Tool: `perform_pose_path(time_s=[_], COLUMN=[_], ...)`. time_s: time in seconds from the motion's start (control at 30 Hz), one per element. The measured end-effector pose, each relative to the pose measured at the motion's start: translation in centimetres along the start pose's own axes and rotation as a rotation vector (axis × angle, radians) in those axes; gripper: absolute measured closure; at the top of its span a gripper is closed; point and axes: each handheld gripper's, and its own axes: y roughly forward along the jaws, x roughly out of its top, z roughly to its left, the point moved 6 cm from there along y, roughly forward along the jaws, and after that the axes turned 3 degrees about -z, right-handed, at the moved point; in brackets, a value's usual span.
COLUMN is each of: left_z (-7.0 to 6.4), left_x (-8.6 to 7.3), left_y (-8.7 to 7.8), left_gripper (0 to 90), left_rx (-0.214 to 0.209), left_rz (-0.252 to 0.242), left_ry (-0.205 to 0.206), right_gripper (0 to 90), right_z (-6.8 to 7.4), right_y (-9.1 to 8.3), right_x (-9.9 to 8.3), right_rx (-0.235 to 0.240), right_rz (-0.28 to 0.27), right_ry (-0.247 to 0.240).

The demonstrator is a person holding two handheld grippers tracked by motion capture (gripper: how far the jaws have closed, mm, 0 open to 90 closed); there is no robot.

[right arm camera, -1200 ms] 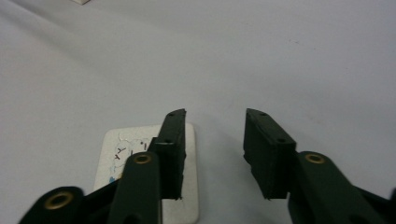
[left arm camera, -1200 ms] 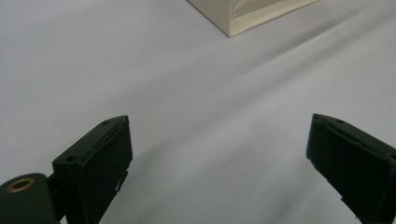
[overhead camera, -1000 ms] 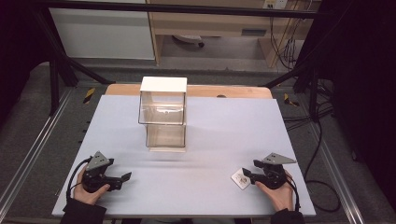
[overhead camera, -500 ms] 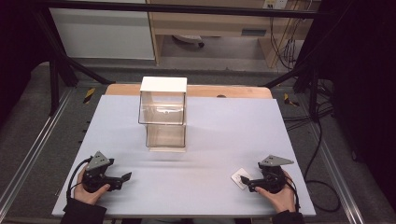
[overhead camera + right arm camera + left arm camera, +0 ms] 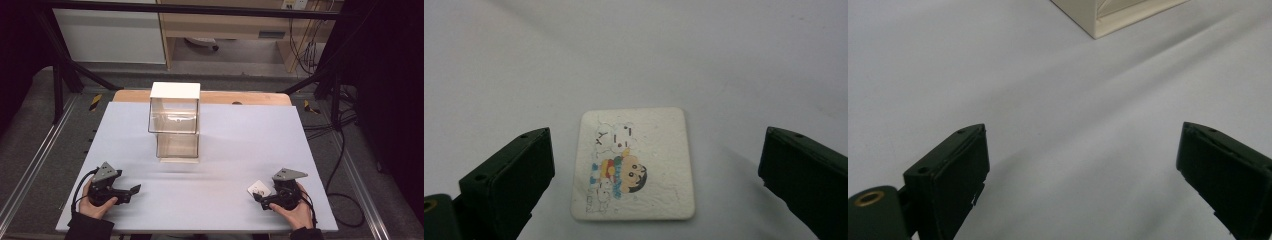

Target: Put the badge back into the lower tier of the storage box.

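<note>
Right gripper [image 5: 261, 198] nudged forward since a second ago, jaws spread wide, now straddling cartoon card [image 5: 634, 163] flat near worktop's near-right corner. Grasp likely next. Left gripper [image 5: 131, 191] unmoved, jaws released, empty.

A square white cartoon-printed card [image 5: 634, 163] lies flat on the table's near-right part.

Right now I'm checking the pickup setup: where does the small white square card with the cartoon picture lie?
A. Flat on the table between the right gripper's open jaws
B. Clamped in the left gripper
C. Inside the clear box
A: the small white square card with the cartoon picture lies flat on the table, ungripped, between the wide-apart jaws of the right gripper.
</note>
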Motion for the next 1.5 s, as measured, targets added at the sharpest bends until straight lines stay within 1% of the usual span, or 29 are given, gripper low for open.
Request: perform_pose_path(time_s=[0.2,0.27,0.33,0.37,0.53,0.57,0.63,0.67,0.77,0.9,1.5], left_z=[0.0,-0.1,-0.1,-0.1,0.0,-0.1,-0.1,-0.1,0.0,-0.1,0.0], left_x=[0.0,0.0,0.0,0.0,-0.1,-0.1,-0.1,-0.1,-0.1,-0.1,-0.1], left_y=[0.0,0.0,0.0,0.0,0.0,0.0,0.0,0.0,0.0,0.0,0.0], left_gripper=[6.0,6.0,6.0,6.0,6.0,6.1,6.1,6.0,6.1,6.1,6.0], left_rx=[0.000,-0.001,-0.002,-0.002,-0.001,-0.002,-0.001,-0.001,-0.002,-0.002,0.000], left_rz=[0.000,-0.001,0.000,-0.001,0.000,0.000,0.000,0.000,-0.001,-0.001,-0.002], left_ry=[0.002,0.003,0.003,0.003,0.003,0.003,0.004,0.004,0.003,0.003,0.005], right_gripper=[4.1,6.6,8.1,12.2,22.5,23.5,25.2,26.2,29.8,32.3,32.8], right_z=[0.6,0.7,0.8,1.0,1.1,1.1,1.1,1.1,1.0,1.0,0.9], right_y=[0.5,0.6,0.6,0.7,0.6,0.7,0.7,0.8,0.8,0.8,0.7], right_x=[0.0,0.0,0.0,0.0,0.0,0.0,-0.1,-0.2,-0.2,-0.2,-0.2], right_rx=[0.003,0.005,0.009,0.014,0.014,0.016,0.017,0.011,0.001,-0.003,0.001], right_rz=[0.018,0.018,0.019,0.020,0.009,0.005,0.014,0.014,0.008,0.001,-0.011], right_ry=[-0.021,-0.041,-0.043,-0.049,-0.061,-0.064,-0.068,-0.080,-0.093,-0.098,-0.070])
